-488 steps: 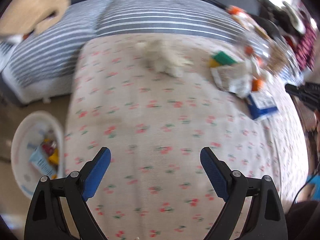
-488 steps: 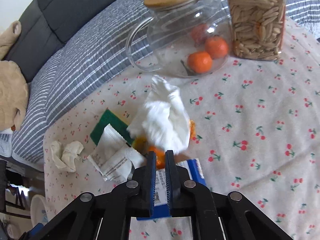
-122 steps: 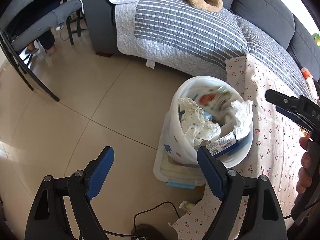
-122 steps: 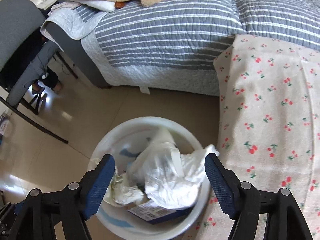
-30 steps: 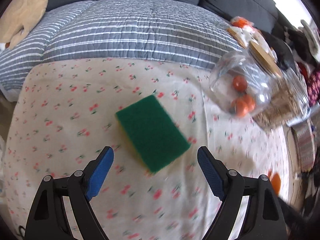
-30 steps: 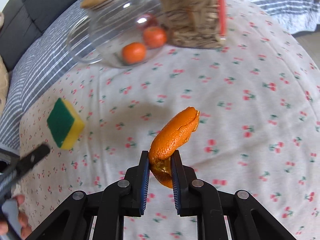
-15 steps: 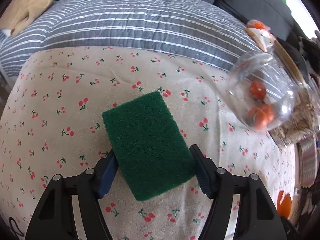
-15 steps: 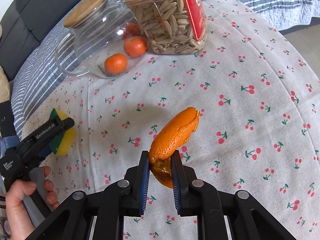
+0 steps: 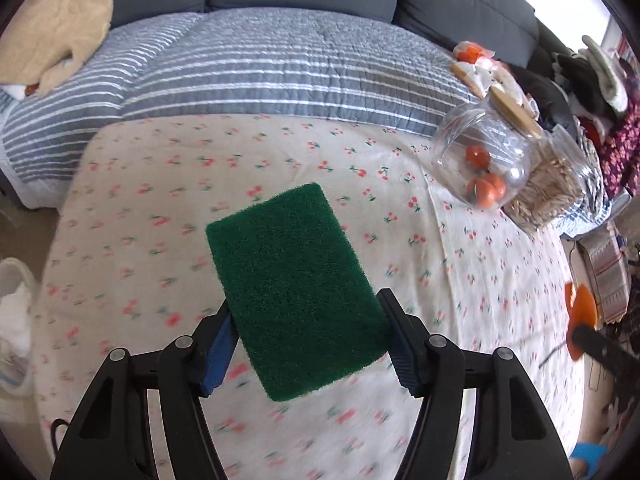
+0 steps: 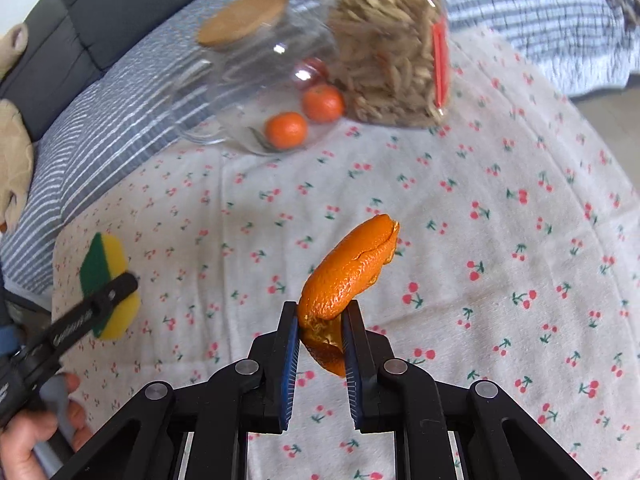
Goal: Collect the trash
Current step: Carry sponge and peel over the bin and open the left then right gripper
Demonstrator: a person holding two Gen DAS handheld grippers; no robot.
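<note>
Both loads now airborne: left gripper [image 9: 306, 344] fingers, half a second ago merely straddling the sponge [image 9: 296, 292] on the cherry-print bench [image 9: 160, 184], now pinch it lifted. Right gripper [image 10: 322, 344] fingers still pinch orange peel [image 10: 348, 268]. Next, likely the bin [image 9: 14, 308], cut off at left edge; background blurred.

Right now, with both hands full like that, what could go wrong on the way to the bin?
The right tool pinches the orange peel only at its lower end, so the long free part could tear off or slip out. The left tool squeezes the sponge by its near end; soft foam may work loose. A wide swing could knock the glass jar holding whole oranges.
</note>
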